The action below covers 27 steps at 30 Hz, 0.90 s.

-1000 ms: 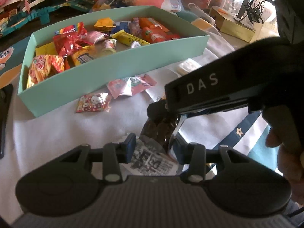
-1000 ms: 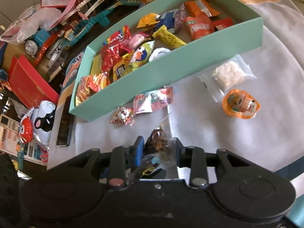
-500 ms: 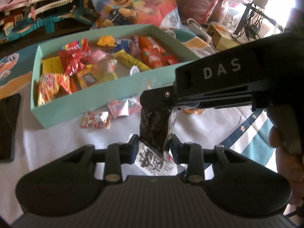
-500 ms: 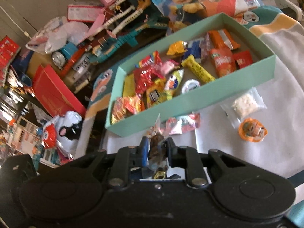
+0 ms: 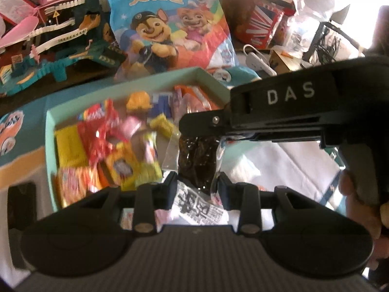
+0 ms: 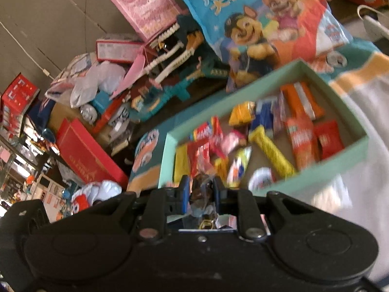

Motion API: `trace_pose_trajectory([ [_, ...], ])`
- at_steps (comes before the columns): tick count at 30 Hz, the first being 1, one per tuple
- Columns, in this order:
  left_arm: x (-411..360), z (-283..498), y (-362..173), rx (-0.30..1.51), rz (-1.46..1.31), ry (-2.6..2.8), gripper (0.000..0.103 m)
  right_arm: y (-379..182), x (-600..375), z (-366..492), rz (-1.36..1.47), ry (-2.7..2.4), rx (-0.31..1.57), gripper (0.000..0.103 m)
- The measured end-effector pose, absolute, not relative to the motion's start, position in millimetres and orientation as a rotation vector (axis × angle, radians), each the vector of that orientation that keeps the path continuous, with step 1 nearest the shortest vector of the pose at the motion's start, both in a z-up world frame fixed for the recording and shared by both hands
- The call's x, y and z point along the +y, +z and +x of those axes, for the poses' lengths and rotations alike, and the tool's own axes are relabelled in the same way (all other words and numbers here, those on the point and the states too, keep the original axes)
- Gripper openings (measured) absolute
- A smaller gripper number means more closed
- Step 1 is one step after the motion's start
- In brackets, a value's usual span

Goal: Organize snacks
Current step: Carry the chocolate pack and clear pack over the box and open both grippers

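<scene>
Right hand-held gripper: jaws closed on a clear packet of dark snack, pinched at its upper end. In the left wrist view the packet hangs down from the right tool, its printed lower part dangling between the fingers of the left hand-held gripper. The grip at the top seam probably lets the contents hang free, ready to drop.

Left hand-held gripper: jaws parted, one finger on each side of the packet. Whether either pad touches the wrapper cannot be told; the view is blurred. It seems to be steadying or simply waiting, not gripping.

Teal box: on the cloth-covered bench, open-topped, holding many bright wrappers. In the right wrist view it fills the 1 to 3 o'clock area. Inside: a yellow bar near the middle, an orange pack at 2 o'clock of it, a red packet against the right wall. The held packet sits at about 6 o'clock of the box's left end, raised above the near wall.

Judgement: the packet is mid-carry toward the box; the step left is to move over the rim and let go. The left end is crowded, so the packet may end up resting on other wrappers.

Background, 12 o'clock: large cartoon-dog snack bag; toy track set at 10 o'clock.
</scene>
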State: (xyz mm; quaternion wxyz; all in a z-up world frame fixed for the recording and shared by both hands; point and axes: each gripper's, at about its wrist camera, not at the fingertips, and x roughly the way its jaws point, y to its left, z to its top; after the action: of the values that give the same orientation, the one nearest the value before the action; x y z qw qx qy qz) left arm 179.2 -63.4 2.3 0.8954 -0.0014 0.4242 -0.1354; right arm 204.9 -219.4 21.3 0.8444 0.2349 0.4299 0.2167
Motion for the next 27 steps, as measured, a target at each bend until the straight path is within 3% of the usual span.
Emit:
trace_pose_trajectory([
  [18, -58.5, 292.9, -58.5, 0.998, -0.03, -0.248, 0.034, -42.5, -208.7, 316.6, 0.479, 0.39, 0.99, 0.02],
  [21, -54.9, 300.0, -63.9, 1.003, -0.042, -0.215, 0.043, -50.8, -204.4, 323.2, 0.459, 0.387, 0.993, 0.022],
  [22, -54.4, 300.7, -63.7, 0.996, -0.041, -0.199, 0.058, -50.2, -203.4, 324.0, 0.448, 0.388, 0.99, 0.028],
  [23, -53.1, 299.3, -62.1, 0.981, -0.04, -0.182, 0.076, -48.9, -203.0, 324.3, 0.431, 0.383, 0.983, 0.048],
  [24, -51.9, 297.1, -59.5, 0.964, -0.041, -0.169, 0.084, -46.7, -202.4, 323.8, 0.415, 0.381, 0.975, 0.06],
  [25, -49.7, 293.6, -56.3, 0.942, -0.045, -0.157, 0.094, -44.2, -203.1, 322.4, 0.408, 0.381, 0.967, 0.083],
  [26, -47.4, 290.7, -53.6, 0.926, -0.047, -0.14, 0.099, -41.3, -204.8, 319.9, 0.405, 0.373, 0.949, 0.1],
  [27, -44.5, 287.7, -51.3, 0.918, -0.057, -0.133, 0.102, -38.3, -207.9, 316.5, 0.405, 0.354, 0.93, 0.102],
])
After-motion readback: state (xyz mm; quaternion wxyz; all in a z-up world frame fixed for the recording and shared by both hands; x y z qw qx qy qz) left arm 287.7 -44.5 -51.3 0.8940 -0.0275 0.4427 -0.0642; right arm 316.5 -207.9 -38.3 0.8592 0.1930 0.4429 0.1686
